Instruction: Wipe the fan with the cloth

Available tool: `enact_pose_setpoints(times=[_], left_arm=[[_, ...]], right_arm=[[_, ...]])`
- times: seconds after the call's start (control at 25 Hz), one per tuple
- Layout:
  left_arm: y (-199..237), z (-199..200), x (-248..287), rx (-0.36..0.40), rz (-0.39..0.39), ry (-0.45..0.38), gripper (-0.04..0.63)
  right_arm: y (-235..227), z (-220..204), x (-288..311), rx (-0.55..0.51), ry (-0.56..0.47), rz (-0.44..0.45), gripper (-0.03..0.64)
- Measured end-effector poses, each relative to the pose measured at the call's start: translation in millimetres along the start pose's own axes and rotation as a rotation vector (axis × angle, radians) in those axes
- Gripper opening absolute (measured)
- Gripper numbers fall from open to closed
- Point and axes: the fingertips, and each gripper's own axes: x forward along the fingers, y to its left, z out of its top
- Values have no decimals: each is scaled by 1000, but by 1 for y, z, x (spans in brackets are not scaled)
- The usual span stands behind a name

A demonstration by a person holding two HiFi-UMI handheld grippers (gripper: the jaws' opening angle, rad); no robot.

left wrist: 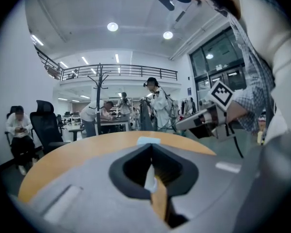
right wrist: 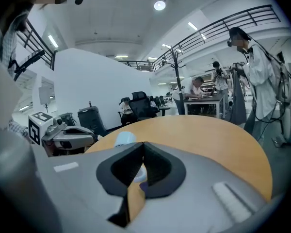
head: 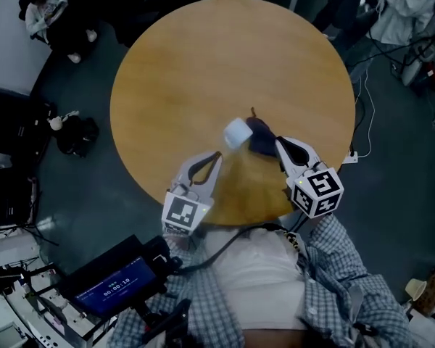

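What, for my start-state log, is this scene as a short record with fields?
table: round, wooden
fan: small, white, near the person's edge
cloth: dark, bunched, beside the fan on its right
left tongs: shut, empty, short of the fan
right tongs: shut, empty, tips by the cloth
wiping: not yet begun

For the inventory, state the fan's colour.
Pale blue, almost white. The fan shows best in the head view.
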Motion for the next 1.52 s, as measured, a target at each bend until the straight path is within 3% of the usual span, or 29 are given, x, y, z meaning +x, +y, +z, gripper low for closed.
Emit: enact_pose_setpoints(times=[0.56, 1.52], left_arm=[[15, 25, 2, 9, 54, -80, 2], [14, 23, 5, -10, 53, -51, 2]], right_arm=[[1, 23, -10, -32, -90, 24, 3], [7, 19, -10, -129, -25, 52, 3]])
